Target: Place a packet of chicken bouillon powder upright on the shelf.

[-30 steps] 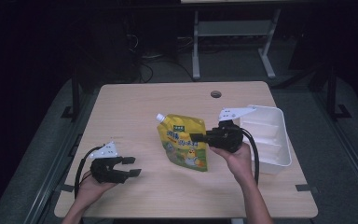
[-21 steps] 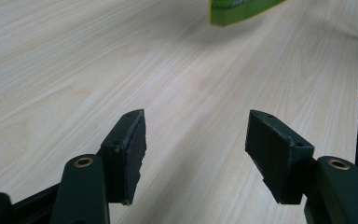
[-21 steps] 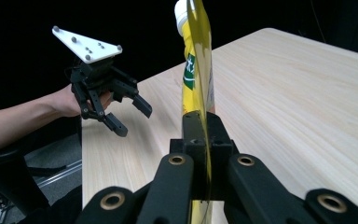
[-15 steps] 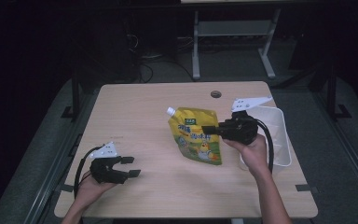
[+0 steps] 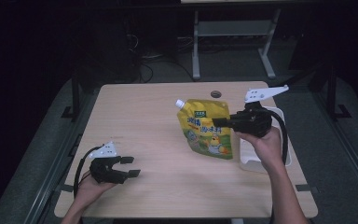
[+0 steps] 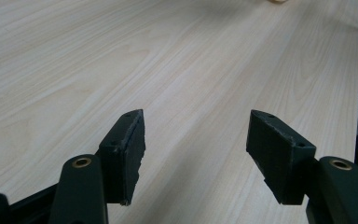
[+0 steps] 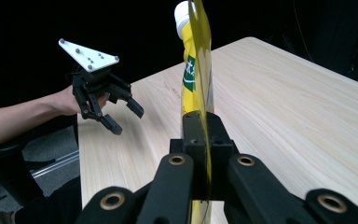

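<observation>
Dark room, wooden table [image 5: 158, 121]. Right gripper [image 5: 220, 122] pinches yellow spout pouch [image 5: 207, 128] by its edge at 3 o'clock, likely carrying it. Left gripper [image 5: 129, 166] idle, jaws wide, 8 o'clock.

A light wooden table [image 5: 144, 121] with a small round hole [image 5: 216, 94] near its far edge stands in a dark room. Grey floor [image 5: 42, 140] lies on both sides. Beyond the far edge stands a pale metal frame [image 5: 233, 32], with cables [image 5: 144, 60] on the floor to its left.
</observation>
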Demonstrator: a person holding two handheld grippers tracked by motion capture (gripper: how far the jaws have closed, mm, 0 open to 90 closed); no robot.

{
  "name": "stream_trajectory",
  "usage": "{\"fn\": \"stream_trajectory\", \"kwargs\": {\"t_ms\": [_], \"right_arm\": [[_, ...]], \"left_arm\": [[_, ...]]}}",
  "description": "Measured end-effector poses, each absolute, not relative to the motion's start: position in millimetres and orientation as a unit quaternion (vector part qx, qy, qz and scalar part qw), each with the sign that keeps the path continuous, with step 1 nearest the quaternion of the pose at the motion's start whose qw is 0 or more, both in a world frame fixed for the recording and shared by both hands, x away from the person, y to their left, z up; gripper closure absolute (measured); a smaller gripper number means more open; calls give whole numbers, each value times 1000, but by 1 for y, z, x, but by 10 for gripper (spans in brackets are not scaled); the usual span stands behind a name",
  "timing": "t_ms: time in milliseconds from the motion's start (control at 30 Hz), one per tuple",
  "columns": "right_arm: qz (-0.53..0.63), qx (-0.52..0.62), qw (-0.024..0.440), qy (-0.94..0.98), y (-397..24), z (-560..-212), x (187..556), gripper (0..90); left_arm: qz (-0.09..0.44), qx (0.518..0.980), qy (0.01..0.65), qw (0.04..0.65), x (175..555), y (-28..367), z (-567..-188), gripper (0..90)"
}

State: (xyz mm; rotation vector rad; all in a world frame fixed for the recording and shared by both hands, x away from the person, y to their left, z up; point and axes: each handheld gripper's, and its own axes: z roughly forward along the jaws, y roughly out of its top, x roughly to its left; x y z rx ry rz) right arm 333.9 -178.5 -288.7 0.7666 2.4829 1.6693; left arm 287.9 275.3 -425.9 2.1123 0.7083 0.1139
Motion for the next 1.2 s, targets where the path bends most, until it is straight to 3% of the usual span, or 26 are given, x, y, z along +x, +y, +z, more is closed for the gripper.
{"fn": "stream_trajectory", "kwargs": {"t_ms": [1200], "right_arm": [[543, 300, 68, 781, -254, -267, 330, 898]], "left_arm": [[47, 847, 293, 442, 289, 279, -426, 348]]}}
